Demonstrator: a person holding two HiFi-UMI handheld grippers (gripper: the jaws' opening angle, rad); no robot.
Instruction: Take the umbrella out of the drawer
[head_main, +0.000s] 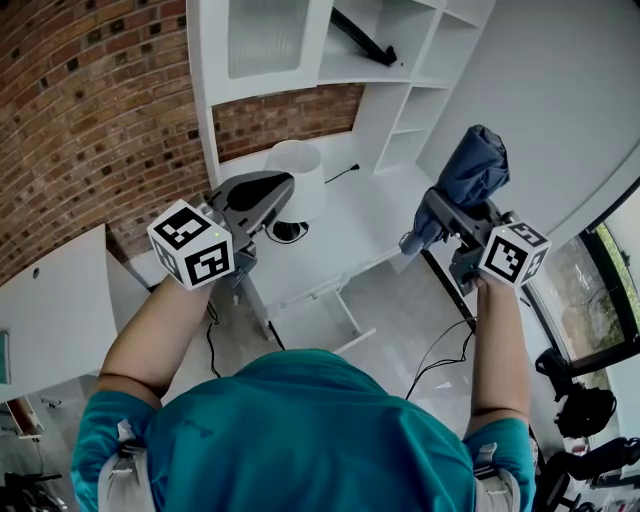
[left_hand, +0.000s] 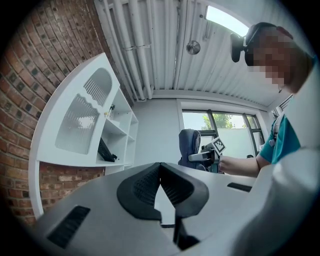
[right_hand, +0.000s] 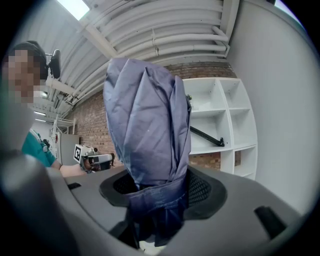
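Observation:
The folded blue-grey umbrella (head_main: 470, 172) stands upright in my right gripper (head_main: 441, 214), held high in front of the white shelf unit. In the right gripper view its fabric (right_hand: 148, 131) fills the middle, and the jaws of that gripper (right_hand: 159, 194) are shut on its lower end. My left gripper (head_main: 262, 192) is raised at the left with its black pads (left_hand: 142, 187) meeting at the tips and nothing between them. From the left gripper view I see the umbrella (left_hand: 189, 146) and the right gripper (left_hand: 206, 156) across from it. Below, the white drawer (head_main: 349, 340) stands pulled out.
A white shelf unit (head_main: 395, 70) rises ahead, with a long black object (head_main: 365, 40) on one shelf. A white cylinder (head_main: 298, 176) stands on the white counter (head_main: 345, 225). A brick wall (head_main: 80, 120) lies to the left. Black cables (head_main: 435, 352) run over the floor.

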